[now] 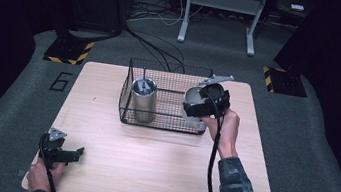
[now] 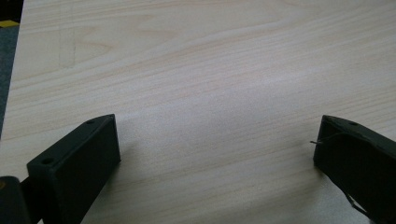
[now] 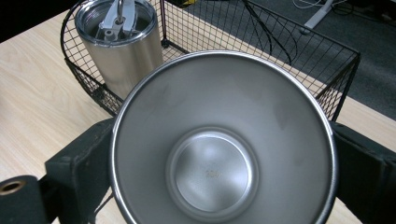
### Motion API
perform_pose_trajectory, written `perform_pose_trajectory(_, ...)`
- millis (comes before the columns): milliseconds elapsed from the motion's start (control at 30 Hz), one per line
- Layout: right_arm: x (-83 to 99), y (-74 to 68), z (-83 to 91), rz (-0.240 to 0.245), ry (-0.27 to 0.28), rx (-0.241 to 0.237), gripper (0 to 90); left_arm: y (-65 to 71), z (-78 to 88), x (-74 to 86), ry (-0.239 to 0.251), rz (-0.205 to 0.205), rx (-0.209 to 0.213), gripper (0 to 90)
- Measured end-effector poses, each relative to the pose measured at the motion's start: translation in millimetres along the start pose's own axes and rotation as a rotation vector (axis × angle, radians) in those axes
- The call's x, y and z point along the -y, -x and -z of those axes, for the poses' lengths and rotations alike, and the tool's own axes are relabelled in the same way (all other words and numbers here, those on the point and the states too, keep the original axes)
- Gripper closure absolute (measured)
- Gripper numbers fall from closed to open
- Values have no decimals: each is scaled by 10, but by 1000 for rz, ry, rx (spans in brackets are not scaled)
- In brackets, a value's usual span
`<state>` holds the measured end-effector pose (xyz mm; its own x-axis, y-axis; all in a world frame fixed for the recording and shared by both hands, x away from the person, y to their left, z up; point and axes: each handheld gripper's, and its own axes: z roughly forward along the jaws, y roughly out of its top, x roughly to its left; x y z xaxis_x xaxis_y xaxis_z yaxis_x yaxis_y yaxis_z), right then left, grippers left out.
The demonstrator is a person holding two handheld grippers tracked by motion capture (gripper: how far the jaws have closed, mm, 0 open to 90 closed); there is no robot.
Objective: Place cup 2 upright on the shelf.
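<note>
The right tongs (image 1: 195,110) are clamped on a steel cup (image 3: 223,140), one jaw on each side of its wall just under the rim, holding it at the basket's (image 1: 128,110) 3 o'clock end, apparently above the wire. A lidded tumbler (image 1: 143,100) stands at the basket's 9 o'clock end. The cup looks rigid, light and empty, but its polished, tapering wall is likely slippery, so a grip near the wide rim seems safest. The left tongs (image 1: 67,154) rest apart over bare tabletop (image 2: 196,70) at 7 o'clock, holding nothing.
</note>
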<state>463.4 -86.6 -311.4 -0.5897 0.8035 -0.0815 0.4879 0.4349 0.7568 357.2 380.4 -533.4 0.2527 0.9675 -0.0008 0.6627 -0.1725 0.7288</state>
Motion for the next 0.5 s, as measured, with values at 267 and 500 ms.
perform_pose_trajectory(267,-110,53,-111,5,-12,5,54,-1,0,0,0,-2,0,2)
perform_pose_trajectory(500,-187,109,-246,4,-38,9,54,0,0,0,0,0,0,2)
